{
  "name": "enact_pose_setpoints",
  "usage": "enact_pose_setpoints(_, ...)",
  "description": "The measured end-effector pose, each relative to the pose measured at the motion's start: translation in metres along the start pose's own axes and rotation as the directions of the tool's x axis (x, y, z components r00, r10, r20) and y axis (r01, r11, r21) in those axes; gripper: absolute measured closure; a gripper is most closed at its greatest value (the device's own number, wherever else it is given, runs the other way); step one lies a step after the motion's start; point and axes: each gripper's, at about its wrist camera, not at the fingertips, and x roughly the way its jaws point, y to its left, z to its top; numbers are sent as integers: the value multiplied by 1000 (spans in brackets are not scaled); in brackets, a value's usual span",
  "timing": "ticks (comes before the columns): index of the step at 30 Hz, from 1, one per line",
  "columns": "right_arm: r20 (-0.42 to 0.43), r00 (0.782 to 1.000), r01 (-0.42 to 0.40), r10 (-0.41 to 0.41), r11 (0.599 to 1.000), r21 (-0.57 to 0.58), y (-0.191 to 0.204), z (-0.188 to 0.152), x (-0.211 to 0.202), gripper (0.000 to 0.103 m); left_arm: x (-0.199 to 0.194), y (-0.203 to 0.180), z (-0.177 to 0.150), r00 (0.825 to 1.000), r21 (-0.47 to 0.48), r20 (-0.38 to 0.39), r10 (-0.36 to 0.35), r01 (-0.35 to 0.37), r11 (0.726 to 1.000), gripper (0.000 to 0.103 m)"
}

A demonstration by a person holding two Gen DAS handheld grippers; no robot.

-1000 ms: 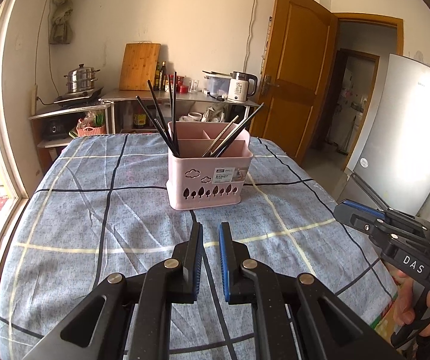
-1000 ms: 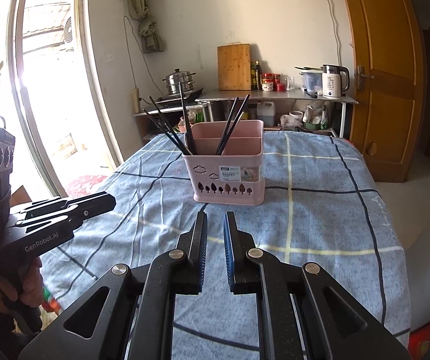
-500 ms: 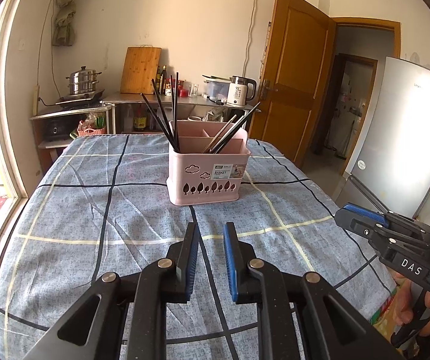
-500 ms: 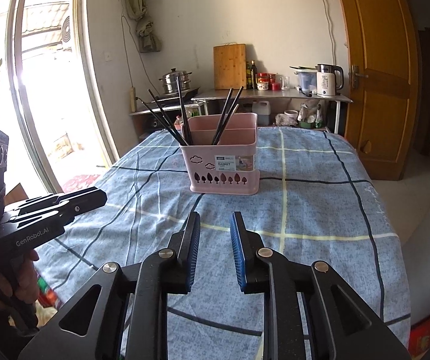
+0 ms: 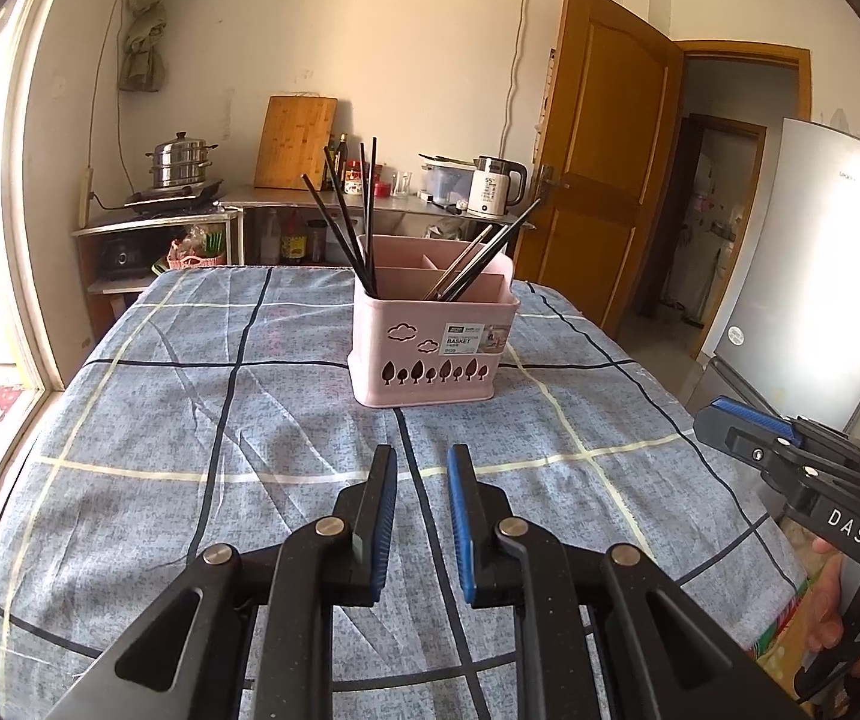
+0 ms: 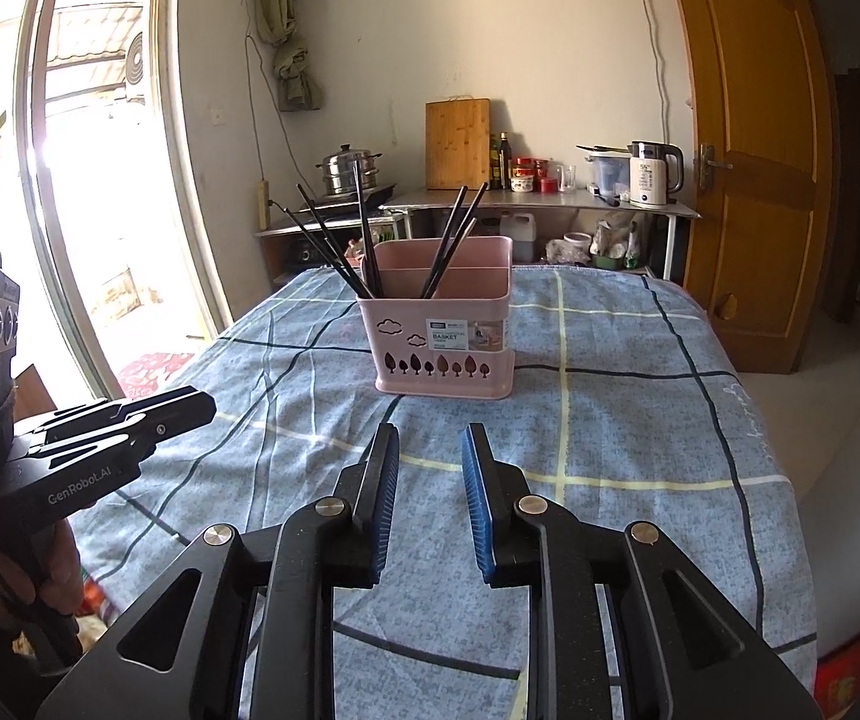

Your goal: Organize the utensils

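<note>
Both claws sit low at the bottom of their frames, and both have just been opening: the right claw (image 6: pixel 430 450) now stands at a moderate gap, the left claw (image 5: pixel 422 468) narrower, and nothing lies between either pair of pads, only checked cloth below. That reads like a release already made, or hands readying for the next pick; with no loose utensil visible on the cloth, the sorting looks largely done, though I can't see what lies beyond the edges of the frames. Straight ahead, centre of frame, the pink basket (image 5: pixel 433 354) stands upright on the surface (image 5: pixel 189 420), well apart from both claws. Black chopsticks (image 5: pixel 348 222) fan out of its left compartment, more chopsticks (image 5: pixel 478 264) lean to the right from another section. Around it the cloth is bare on every side, so there's open room to come in from the front. The surface drops away at the right of the left view, where a fridge (image 5: pixel 820 276) stands close, and toward the bright doorway (image 6: pixel 87 180) at the left of the right view.
</note>
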Motion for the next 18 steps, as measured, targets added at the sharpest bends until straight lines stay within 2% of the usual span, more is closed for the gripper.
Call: enact_pose_setpoints(18,2,1000,8,-8,1000,1,-2,-3,0,80,3,-3,-5,1000,19,4,8,-8,1000,87)
